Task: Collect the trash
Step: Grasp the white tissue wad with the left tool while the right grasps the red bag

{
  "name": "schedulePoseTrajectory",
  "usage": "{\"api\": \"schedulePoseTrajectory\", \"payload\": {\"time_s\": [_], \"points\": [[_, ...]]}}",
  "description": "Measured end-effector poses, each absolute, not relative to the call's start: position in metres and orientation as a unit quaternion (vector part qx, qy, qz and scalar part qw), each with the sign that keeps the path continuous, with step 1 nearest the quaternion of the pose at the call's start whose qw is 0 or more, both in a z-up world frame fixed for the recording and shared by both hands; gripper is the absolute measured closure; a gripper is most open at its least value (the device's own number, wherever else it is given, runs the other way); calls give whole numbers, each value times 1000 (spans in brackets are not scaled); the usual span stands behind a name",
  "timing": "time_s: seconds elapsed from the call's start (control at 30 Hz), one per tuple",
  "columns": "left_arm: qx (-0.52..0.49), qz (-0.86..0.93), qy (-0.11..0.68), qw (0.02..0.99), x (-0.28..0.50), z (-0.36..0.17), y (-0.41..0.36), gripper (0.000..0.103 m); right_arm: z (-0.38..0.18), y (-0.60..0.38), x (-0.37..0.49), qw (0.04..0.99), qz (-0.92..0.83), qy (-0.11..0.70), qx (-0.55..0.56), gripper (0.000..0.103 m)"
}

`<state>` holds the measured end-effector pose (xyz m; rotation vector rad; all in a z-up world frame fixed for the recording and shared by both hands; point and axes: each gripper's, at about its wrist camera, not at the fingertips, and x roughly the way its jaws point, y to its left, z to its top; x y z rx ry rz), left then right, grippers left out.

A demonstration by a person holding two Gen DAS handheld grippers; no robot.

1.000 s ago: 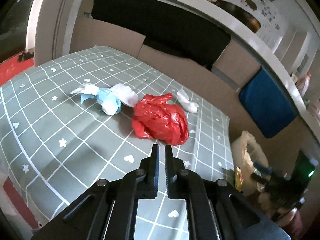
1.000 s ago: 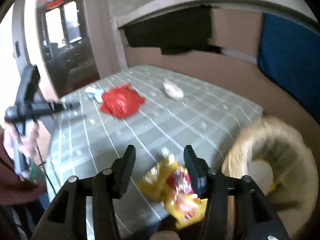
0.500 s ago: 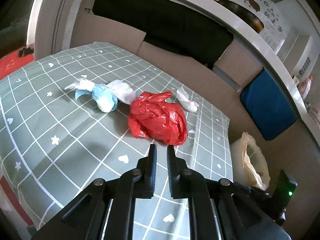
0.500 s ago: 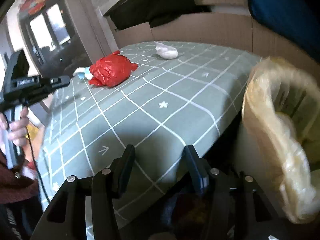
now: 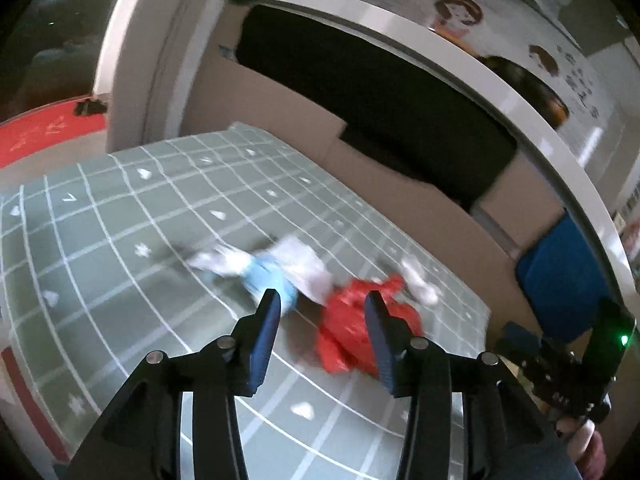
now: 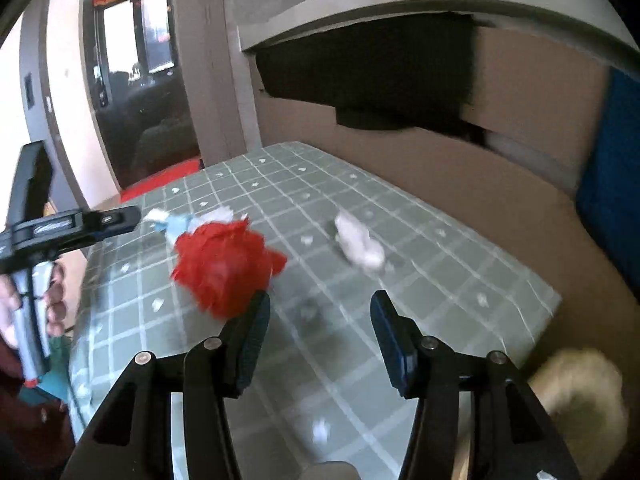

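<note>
A crumpled red plastic bag [image 5: 348, 332] [image 6: 228, 264] lies on the grey-green checked tablecloth [image 5: 120, 248]. Left of it lies a blue-and-white wad [image 5: 272, 276] [image 6: 180, 220]; behind it, a white tissue [image 5: 418, 280] [image 6: 360, 242]. My left gripper [image 5: 323, 304] hovers just short of the bag and the wad. Its jaws are opening and nothing is between the pads. From the right wrist view it [image 6: 128, 216] comes in from the left. My right gripper [image 6: 320, 302] stands open and empty over the table, in front of the bag and the tissue.
A bin lined with a pale yellowish bag [image 6: 580, 392] stands off the table's right end. Cardboard panels [image 5: 400, 184] and a blue cushion [image 5: 560, 280] back the table. A hand [image 5: 580, 436] holds the right gripper at the right edge.
The left jaws went from shut to wide apart as the gripper closed in on the red bag. The yellow wrapper left the right gripper, which swung from the bin back over the table.
</note>
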<state>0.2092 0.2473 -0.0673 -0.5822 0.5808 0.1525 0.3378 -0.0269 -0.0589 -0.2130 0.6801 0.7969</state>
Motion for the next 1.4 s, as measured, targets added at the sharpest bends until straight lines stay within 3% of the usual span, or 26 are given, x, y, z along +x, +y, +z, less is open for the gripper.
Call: {"api": "schedulePoseTrajectory", "payload": {"time_s": [0.3,0.53,0.7,0.83,0.93,1.07,1.3,1.4], "points": [[-314,109,281,900,213,-80,305,56,-83,74,350,796,484,342,-127,52],[-355,84,311,877,223,-102,318,55,-108,97,361,762,507,387,-109,41],[-352,63,316,879,228,-105,308,55,-113,83,358,750,507,414,-97,42],[-317,60,296,899,229,-89,300,55,-112,67,337,769,482,401,-128,55],[-303,72,279,908,235,-77,305,55,-108,46,331,784,459,402,-116,57],[-304,78,275,909,249,-75,314,52,-101,9,328,807,420,406,-90,57],[-265,85,356,892,283,-105,302,52,-97,-57,314,838,354,410,-65,57],[-275,72,376,882,286,-115,295,52,-97,-71,307,842,352,403,-64,51]]}}
